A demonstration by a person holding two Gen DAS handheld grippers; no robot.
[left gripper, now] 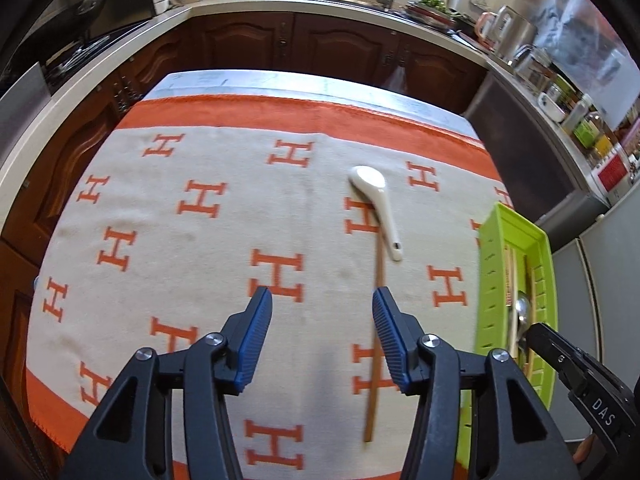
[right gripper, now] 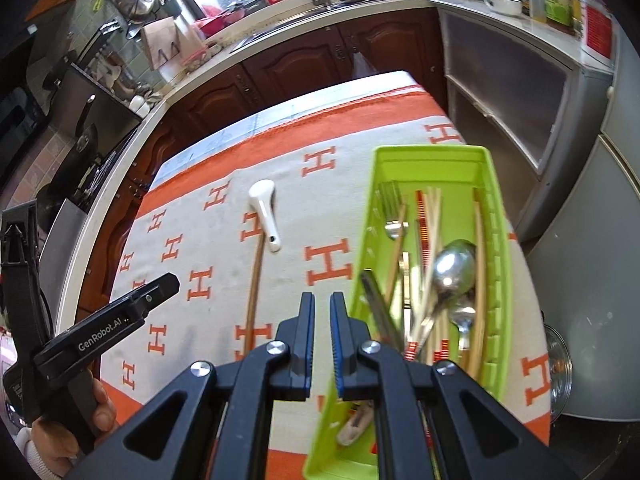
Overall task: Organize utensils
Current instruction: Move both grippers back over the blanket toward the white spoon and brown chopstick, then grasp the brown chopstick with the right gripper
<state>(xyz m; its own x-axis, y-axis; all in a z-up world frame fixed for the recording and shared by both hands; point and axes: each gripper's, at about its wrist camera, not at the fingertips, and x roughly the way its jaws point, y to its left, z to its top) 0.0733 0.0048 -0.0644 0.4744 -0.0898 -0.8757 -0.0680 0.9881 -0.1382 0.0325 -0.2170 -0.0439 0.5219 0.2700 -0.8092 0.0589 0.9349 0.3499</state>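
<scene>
Left gripper (left gripper: pixel 322 312) spread, empty; right gripper (right gripper: pixel 322 320) nearly closed, empty. Glossy white ceramic soup spoon (left gripper: pixel 376 204): slippery, brittle, grip mid-handle. Thin wooden chopstick (left gripper: pixel 375 332): light, rolls

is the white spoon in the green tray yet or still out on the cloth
Out. The white spoon lies on the cloth, left of the green tray, its handle end touching or overlapping a lone wooden chopstick.
</scene>
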